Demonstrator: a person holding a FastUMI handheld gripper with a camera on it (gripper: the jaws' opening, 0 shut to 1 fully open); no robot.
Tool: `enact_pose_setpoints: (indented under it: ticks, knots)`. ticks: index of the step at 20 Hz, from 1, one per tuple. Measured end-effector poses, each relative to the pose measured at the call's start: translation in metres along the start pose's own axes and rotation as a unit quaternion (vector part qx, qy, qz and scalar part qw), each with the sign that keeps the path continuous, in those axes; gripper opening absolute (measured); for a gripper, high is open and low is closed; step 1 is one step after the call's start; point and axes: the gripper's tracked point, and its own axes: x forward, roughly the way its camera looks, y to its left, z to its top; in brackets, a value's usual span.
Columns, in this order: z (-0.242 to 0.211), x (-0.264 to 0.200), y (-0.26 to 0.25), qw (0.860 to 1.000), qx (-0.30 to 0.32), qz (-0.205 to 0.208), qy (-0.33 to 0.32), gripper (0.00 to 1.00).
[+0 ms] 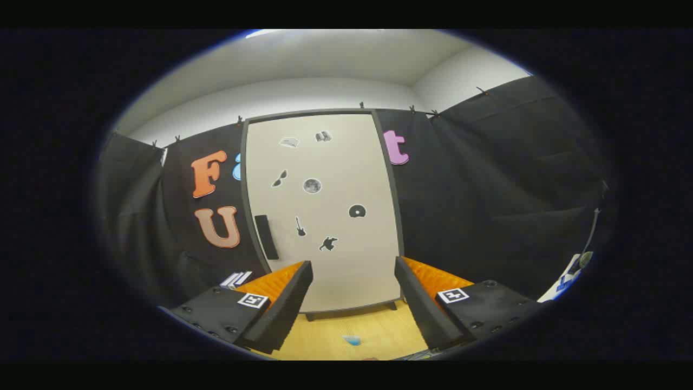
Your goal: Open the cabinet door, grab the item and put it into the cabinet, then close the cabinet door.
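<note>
Tool (pixel 353 303) fingers apart, facing shut cabinet door (pixel 325 216); small, perhaps blue item (pixel 352 340) between them.

A staged recording booth: black cloth walls (pixel 487 189) clipped up around a lone sticker-dotted cabinet (pixel 325 216) on wooden tabletop (pixel 373 325).

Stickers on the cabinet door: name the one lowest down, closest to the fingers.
The splayed dark figure sticker, just right of the guitar sticker; all the others sit higher on the cabinet door.
</note>
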Motion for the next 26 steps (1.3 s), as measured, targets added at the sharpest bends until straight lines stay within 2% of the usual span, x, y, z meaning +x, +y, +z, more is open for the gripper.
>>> enact_pose_setpoints:
  ticks: [17, 26]
  knots:
    - [-0.007, -0.002, 0.009, 1.0, -0.005, 0.0, 0.002, 0.98]
    - [-0.023, 0.03, 0.08, 0.997, -0.038, 0.06, 0.018, 0.98]
